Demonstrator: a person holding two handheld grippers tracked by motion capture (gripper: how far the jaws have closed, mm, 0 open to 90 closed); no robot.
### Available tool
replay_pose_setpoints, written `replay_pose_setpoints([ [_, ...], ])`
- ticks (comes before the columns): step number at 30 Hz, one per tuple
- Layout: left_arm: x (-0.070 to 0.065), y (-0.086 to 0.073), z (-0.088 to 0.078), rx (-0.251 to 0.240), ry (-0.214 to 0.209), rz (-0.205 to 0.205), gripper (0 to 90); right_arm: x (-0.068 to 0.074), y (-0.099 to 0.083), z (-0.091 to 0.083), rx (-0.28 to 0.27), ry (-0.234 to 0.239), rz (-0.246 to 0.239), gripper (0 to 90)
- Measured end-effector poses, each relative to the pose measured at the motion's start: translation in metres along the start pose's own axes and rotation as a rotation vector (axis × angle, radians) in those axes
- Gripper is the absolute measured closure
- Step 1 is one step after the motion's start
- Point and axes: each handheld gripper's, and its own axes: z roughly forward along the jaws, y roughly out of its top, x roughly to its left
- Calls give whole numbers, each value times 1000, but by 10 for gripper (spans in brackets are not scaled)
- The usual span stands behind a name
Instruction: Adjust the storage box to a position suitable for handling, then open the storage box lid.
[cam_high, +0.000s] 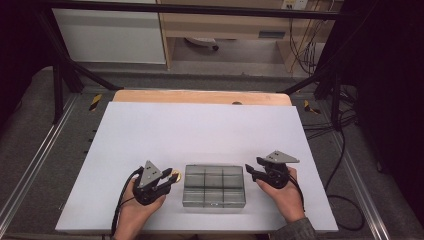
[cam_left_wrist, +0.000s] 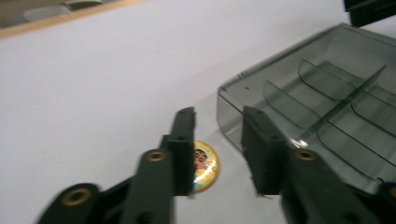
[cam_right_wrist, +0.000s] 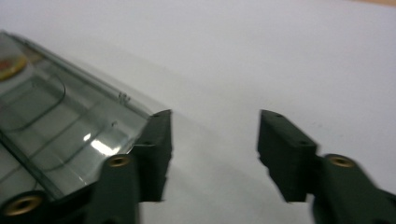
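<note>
A clear plastic box (cam_high: 214, 186) with several compartments lies near the front of the white table. My left gripper (cam_high: 170, 178) hovers just left of it, held in a hand. In the left gripper view its jaws (cam_left_wrist: 218, 116) stand open with nothing gripped. A round yellow badge (cam_left_wrist: 203, 165) with a cartoon face lies on the table under its left jaw, beside the box's corner (cam_left_wrist: 233, 107). My right gripper (cam_high: 250, 172) sits at the box's right side. Its jaws (cam_right_wrist: 215, 119) are open over bare table, with the box's edge (cam_right_wrist: 70, 121) by the left jaw.
The white sheet (cam_high: 200, 130) covers a wooden tabletop whose far edge (cam_high: 200, 96) shows at the back. Black frame struts (cam_high: 65, 65) and cables (cam_high: 345, 165) flank the table. A forearm in a grey sleeve (cam_high: 295, 230) comes in at the bottom right.
</note>
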Motion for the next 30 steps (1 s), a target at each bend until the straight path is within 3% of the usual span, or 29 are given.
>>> replay_pose_setpoints([
  [1, 1, 0, -4, -5, 16, -11, 505, 2, 2, -7, -31, -8, 7, 289],
  [2, 3, 0, -7, -15, 16, -12, 505, 2, 2, -7, -31, -8, 7, 289],
  [5, 6, -2, -11, -18, 15, -25, 345, 9, 5, -15, -53, 30, 40, 141],
  [9, 7, -2, -12, -28, -13, -82, 140, 21, 11, -22, -84, 58, 27, 57],
  [11, 7, -2, -12, -31, -31, -94, 86, 29, 11, -25, -100, 76, 8, 35],
  [17, 2, -3, -16, -24, -65, -102, 68, 44, 12, -31, -127, 128, -17, 37],
  [19, 0, -4, -19, -18, -88, -100, 68, 51, 13, -35, -132, 143, -46, 41],
  [23, -5, -6, -24, -8, -116, -88, 67, 61, 11, -42, -158, 170, -38, 43],
  [27, -15, -8, -27, 6, -129, -72, 67, 81, 11, -46, -170, 205, -71, 53],
  [30, -19, -8, -27, 10, -162, -88, 99, 94, 9, -46, -155, 231, -114, 143],
])
